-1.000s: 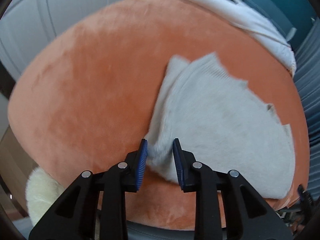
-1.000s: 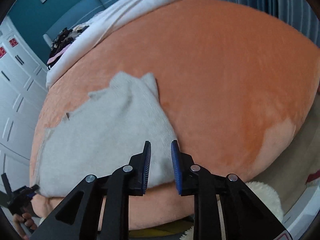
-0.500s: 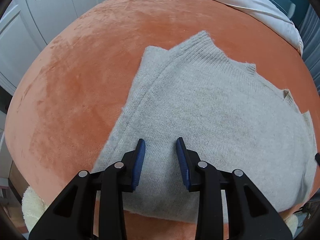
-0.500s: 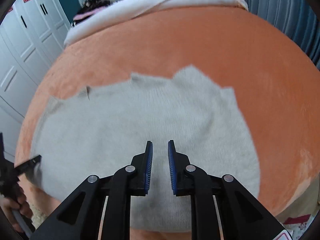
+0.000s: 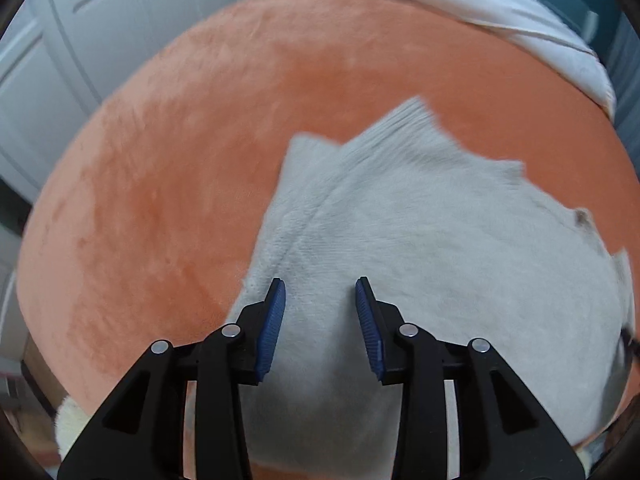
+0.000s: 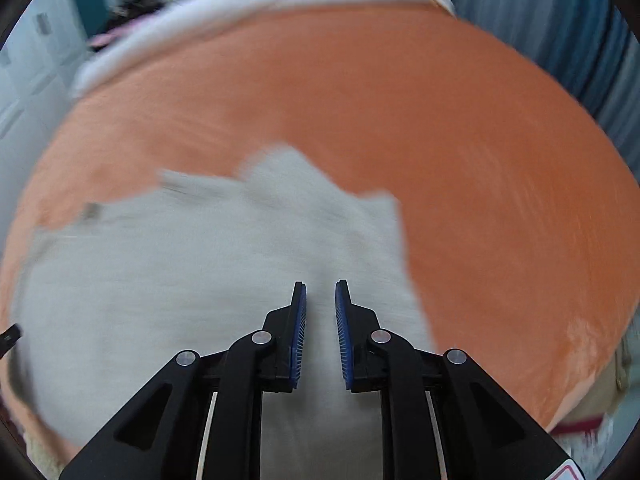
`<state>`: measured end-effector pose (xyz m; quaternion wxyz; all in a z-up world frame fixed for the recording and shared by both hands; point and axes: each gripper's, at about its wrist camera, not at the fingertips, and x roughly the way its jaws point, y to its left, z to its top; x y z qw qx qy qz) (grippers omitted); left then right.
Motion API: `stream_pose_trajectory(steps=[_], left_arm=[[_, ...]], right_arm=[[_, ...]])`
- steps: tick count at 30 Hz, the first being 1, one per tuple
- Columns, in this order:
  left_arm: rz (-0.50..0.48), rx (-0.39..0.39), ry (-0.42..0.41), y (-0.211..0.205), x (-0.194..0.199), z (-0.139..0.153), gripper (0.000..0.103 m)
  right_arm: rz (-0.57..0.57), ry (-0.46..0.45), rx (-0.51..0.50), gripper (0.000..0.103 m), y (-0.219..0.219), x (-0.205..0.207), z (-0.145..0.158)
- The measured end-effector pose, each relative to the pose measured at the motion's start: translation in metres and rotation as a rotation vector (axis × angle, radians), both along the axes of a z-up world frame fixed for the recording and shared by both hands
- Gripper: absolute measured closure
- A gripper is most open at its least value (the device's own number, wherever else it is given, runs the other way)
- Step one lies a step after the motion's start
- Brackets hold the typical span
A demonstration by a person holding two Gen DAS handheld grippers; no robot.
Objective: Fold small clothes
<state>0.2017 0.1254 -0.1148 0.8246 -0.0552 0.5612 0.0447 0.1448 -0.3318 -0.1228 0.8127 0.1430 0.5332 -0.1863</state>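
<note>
I saw a small grey knitted sweater (image 5: 440,260) lying flat on an orange plush blanket (image 5: 180,160), filling the lower right of the left wrist view and the lower left of the right wrist view (image 6: 180,280). Its long axis ran roughly side to side across the pictures, with a ribbed cuff or hem corner (image 5: 408,116) pointing toward the top of the frame. I could read no brand or label; a small dark mark near the garment's edge was too blurred to make out.

My left gripper (image 5: 320,312) hovered over the sweater's left edge, its blue pads spread and opening, with only flat fabric seen behind the gap. My right gripper (image 6: 321,312) sat over the sweater's right part; a narrow gap showed between its pads, which pinched nothing I could see, though the picture was motion-blurred.

A white sheet (image 5: 500,12) lay along the far edge of the blanket, with white cupboard doors (image 5: 60,60) at upper left
</note>
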Motion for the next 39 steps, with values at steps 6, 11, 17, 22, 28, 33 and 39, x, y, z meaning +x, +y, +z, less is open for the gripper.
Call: stream_pose_trajectory(steps=[6,11,17,22,28,33,39], left_arm=[[0.015,-0.117,-0.063,0.015,-0.009,0.008,0.066],[0.166,-0.336,-0.125,0.062,-0.061,0.021,0.024],[0.264,-0.416,-0.053,0.072,-0.092,-0.018,0.016],[0.227,-0.516,-0.027,0.060,-0.086,-0.001,0.086],[0.205,-0.514,-0.012,0.072,-0.109,0.013,0.093],[0.209,-0.468,0.014,0.064,-0.115,-0.007,0.085],[0.266,-0.449,-0.087,0.065,-0.092,0.016,0.010]], right_arm=[[-0.056,-0.133,0.222,0.090,-0.032,-0.031,0.017],[-0.117,-0.230,0.213,0.034,-0.033,-0.102,0.039],[-0.139,-0.136,0.399,0.036,-0.006,-0.135,-0.026],[-0.111,-0.270,0.438,0.085,0.001,-0.116,0.013],[-0.137,-0.250,0.399,0.086,-0.017,-0.133,0.025],[-0.220,-0.149,0.432,0.077,-0.015,-0.146,-0.021],[-0.065,-0.264,0.125,0.073,0.035,-0.113,0.073]])
